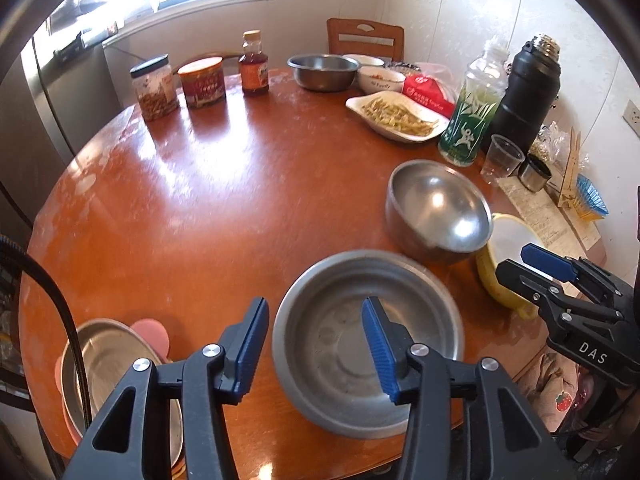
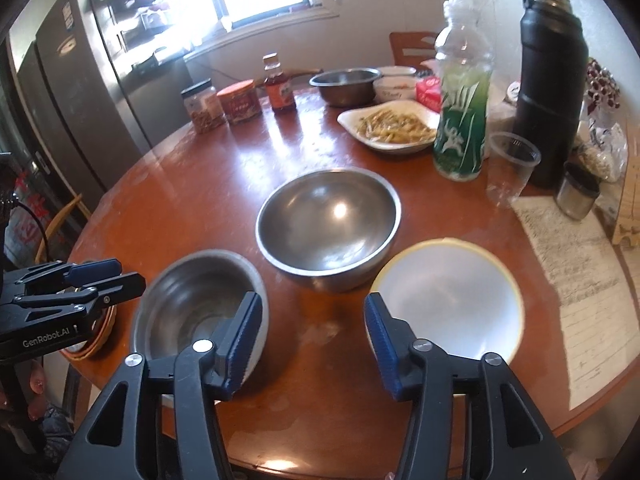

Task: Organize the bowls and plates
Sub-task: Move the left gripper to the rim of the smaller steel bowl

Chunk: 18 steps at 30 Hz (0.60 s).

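1. Both grippers are up over the near edge of the round table, and both are empty: the left gripper has its fingers apart with nothing between the pads, and the right gripper is the same.
2. Nearest the round table's front edge sits the shallow steel bowl, loose. Risk: it's close to the rim, so a clumsy side nudge from a finger could skate it off.
3. Beside it, the yellow-rimmed white bowl, also near the edge. It looks smooth and slick, so a pinch on its rim could slip.
4. Toward the table's middle, the deep steel bowl. Its rounded base could rock if another bowl is nested off-centre.
5. At the left edge, 1 steel dish on a pink plate, partly hidden.
6. Count near us: 3 bowls. At the far side: 1 steel basin, 1 plate of food, and 2 white bowls, as far as I can tell.
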### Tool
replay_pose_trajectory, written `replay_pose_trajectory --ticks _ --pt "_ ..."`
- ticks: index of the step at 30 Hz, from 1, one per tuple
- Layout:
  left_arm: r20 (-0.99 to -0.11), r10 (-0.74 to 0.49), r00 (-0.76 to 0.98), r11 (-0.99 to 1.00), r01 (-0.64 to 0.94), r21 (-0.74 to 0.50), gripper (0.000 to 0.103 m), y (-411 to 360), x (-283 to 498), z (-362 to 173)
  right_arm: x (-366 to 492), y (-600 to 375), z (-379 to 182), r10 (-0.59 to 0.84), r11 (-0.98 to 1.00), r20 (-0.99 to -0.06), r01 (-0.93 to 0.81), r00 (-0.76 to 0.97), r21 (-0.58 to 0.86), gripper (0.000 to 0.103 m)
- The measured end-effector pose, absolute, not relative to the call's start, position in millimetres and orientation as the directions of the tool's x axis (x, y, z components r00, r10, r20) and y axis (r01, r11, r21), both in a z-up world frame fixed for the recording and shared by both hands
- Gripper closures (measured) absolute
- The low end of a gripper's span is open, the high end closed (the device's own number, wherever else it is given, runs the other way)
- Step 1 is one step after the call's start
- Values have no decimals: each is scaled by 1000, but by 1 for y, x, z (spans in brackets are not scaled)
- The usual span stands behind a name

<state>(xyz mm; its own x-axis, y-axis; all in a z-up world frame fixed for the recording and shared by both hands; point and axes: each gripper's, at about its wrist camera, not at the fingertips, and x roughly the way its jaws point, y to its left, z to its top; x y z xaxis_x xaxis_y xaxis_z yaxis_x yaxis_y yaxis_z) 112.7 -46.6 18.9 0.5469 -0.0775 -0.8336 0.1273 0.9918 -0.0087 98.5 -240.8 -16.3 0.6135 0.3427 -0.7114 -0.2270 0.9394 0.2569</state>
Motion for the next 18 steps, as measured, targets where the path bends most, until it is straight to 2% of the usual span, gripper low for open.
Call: replay_pose_trajectory --ticks 18 --pt "-809 -104 579 986 167 -7 51 -86 162 50 134 -271 32 300 954 -641 -200 707 226 44"
